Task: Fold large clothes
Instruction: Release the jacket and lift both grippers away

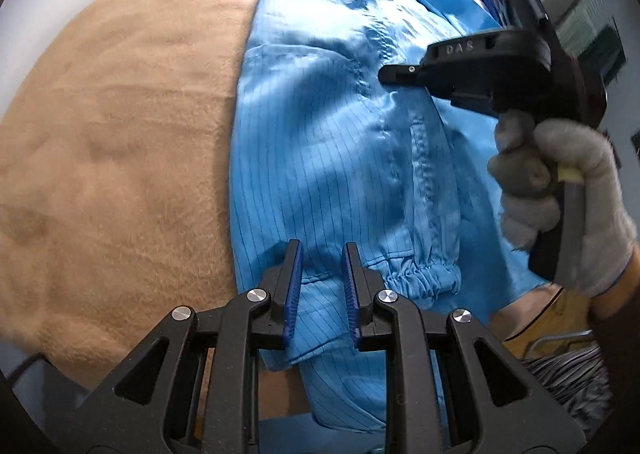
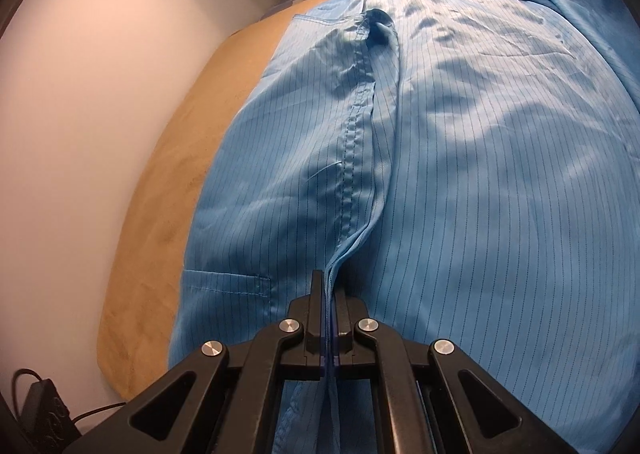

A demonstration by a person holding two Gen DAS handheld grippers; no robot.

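A blue pinstriped garment (image 1: 328,158) lies spread over a tan blanket (image 1: 120,158), its stitched front seam (image 2: 354,142) running from 12 o'clock toward 6 o'clock in the right wrist view. A pocket (image 2: 228,286) sits at 8 o'clock of that seam, near the cloth's left edge, and an elastic cuff (image 1: 420,276) lies at 4 o'clock in the left wrist view, just beside the left gripper's finger.

The right gripper (image 2: 329,294) has its jaws pressed together on a raised ridge of the garment's fabric at 6 o'clock; the cloth runs up from between the pads into the seam fold. In the left wrist view the same tool appears at 2 o'clock, gripped by a hand in a grey glove (image 1: 568,190).

The left gripper (image 1: 322,274) has its jaws a little apart over the garment's near hem at 6 o'clock, blue pads (image 1: 294,290) facing each other with fabric showing in the gap; whether they pinch it cannot be told.

The blanket shows from 7 to 11 o'clock beside the garment. A pale wall (image 2: 80,134) stands beyond it at 9 o'clock, and a black box with a cable (image 2: 44,410) sits at 7 o'clock.
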